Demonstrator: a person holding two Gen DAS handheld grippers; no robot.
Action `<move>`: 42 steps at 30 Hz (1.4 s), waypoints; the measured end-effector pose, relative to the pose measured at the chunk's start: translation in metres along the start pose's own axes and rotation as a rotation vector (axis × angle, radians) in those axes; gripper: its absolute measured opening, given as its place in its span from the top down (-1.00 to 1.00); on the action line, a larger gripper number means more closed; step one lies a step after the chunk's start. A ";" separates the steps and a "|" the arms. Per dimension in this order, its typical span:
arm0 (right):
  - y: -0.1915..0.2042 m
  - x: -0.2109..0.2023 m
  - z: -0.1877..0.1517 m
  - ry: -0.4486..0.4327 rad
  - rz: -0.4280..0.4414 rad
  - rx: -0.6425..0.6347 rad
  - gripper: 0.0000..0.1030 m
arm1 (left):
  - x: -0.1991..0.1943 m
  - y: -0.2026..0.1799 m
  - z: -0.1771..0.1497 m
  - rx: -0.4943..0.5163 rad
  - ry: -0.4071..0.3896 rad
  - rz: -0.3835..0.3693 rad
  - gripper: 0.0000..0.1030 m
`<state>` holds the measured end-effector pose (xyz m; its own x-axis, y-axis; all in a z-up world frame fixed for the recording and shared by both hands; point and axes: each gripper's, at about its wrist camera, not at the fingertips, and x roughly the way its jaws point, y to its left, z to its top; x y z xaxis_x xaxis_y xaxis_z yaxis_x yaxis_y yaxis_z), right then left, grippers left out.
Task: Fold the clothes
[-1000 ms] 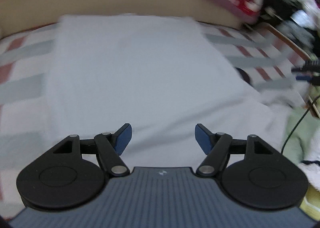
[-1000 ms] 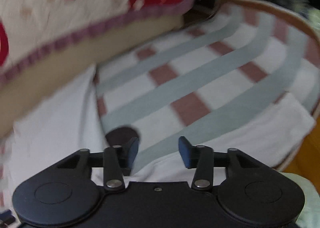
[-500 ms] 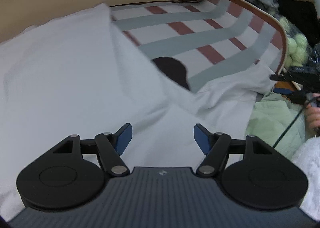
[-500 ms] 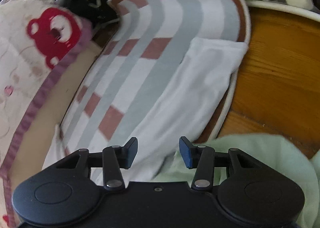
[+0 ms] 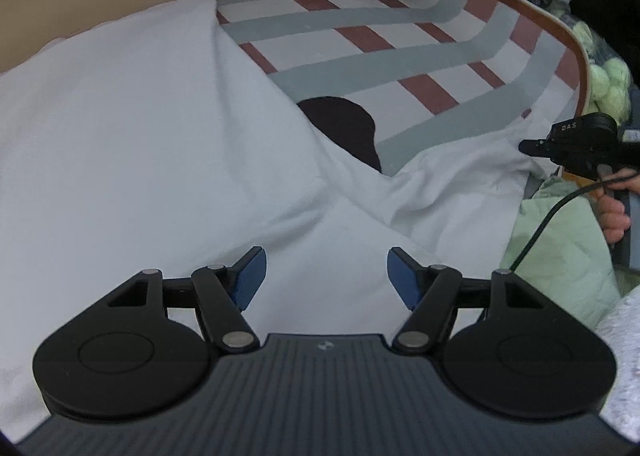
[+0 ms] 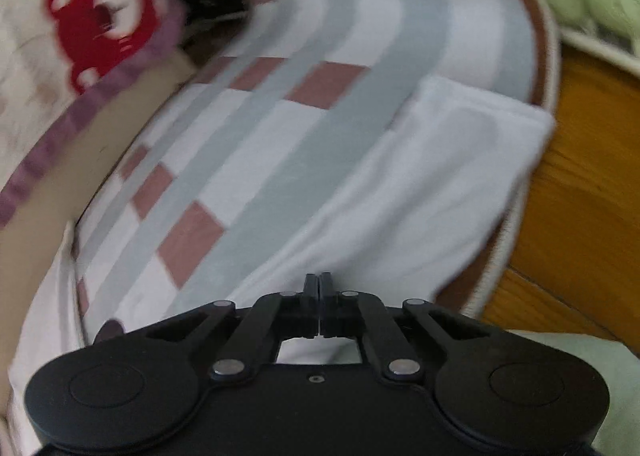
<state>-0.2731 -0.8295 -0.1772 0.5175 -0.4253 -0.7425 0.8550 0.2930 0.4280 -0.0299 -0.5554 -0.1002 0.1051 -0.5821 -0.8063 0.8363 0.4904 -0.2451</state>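
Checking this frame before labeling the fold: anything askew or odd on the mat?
The white garment lies rumpled, with diagonal creases toward its right sleeve, which reaches the striped mat's edge. A dark patch shows beside the fold; I cannot tell what it is. The right wrist view is motion-blurred.

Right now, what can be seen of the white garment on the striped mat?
The white garment looks like soft, plain cotton. It lies spread over the striped mat, its body creased, a sleeve reaching the mat's edge near the wooden floor. A dark patch shows beside its fold. The right gripper is shut at the sleeve's near end; whether it pinches cloth is unclear. The left gripper hovers open above it.
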 end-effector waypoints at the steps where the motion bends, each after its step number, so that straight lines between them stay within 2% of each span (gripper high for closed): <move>1: 0.006 -0.006 -0.001 -0.020 0.027 -0.014 0.95 | -0.003 0.003 0.000 -0.009 -0.007 -0.001 -0.30; 6: 0.057 -0.043 0.003 -0.055 0.235 -0.075 0.95 | -0.021 0.018 -0.005 -0.065 -0.053 0.000 -0.30; 11: 0.138 -0.093 -0.001 -0.061 0.423 -0.200 0.95 | -0.039 0.031 -0.013 -0.135 -0.100 0.001 -0.30; 14: 0.178 -0.111 -0.008 -0.060 0.490 -0.290 0.96 | -0.046 0.037 -0.016 -0.162 -0.107 0.008 -0.30; 15: 0.188 -0.113 -0.010 -0.062 0.488 -0.320 0.96 | -0.047 0.038 -0.017 -0.164 -0.104 0.012 -0.30; 17: 0.190 -0.101 -0.012 -0.065 0.397 -0.365 0.86 | -0.046 0.036 -0.013 -0.146 -0.101 0.014 -0.30; 19: 0.168 -0.075 -0.009 0.009 0.305 -0.331 0.73 | -0.042 0.031 -0.008 -0.116 -0.101 0.013 -0.30; 20: 0.150 -0.061 -0.004 0.058 0.277 -0.278 0.48 | -0.040 0.028 -0.005 -0.102 -0.101 0.013 -0.30; 22: 0.104 -0.039 0.003 0.119 0.207 -0.139 0.17 | -0.037 0.023 0.000 -0.073 -0.101 0.012 -0.30; 23: 0.082 -0.031 0.006 0.137 0.165 -0.073 0.08 | -0.035 0.021 0.003 -0.058 -0.101 0.011 -0.30; 27: 0.021 -0.017 0.012 0.158 -0.122 0.088 0.03 | -0.014 -0.008 0.018 0.041 -0.092 0.012 -0.30; 28: 0.012 -0.014 0.013 0.147 -0.149 0.104 0.04 | -0.008 -0.015 0.020 0.062 -0.088 0.013 -0.30; 31: -0.012 -0.006 0.016 0.122 -0.131 0.184 -0.03 | -0.001 -0.019 0.016 0.050 -0.069 0.006 -0.30; 33: -0.018 -0.003 0.018 0.105 -0.110 0.219 -0.17 | 0.004 -0.021 0.014 0.041 -0.057 0.002 -0.30; 35: -0.009 0.002 0.022 0.122 -0.117 0.181 -0.39 | 0.009 -0.023 0.012 0.033 -0.044 -0.003 -0.30; 39: 0.022 0.010 0.015 0.135 -0.253 -0.010 -0.39 | 0.019 -0.028 0.007 0.017 -0.020 -0.012 -0.30; 42: 0.037 0.015 0.001 0.108 -0.339 -0.105 -0.45 | 0.023 -0.029 0.006 0.006 -0.010 -0.012 -0.30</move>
<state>-0.2334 -0.8261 -0.1719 0.1941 -0.4221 -0.8855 0.9660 0.2395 0.0976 -0.0485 -0.5869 -0.1088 0.1006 -0.5942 -0.7980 0.8407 0.4797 -0.2512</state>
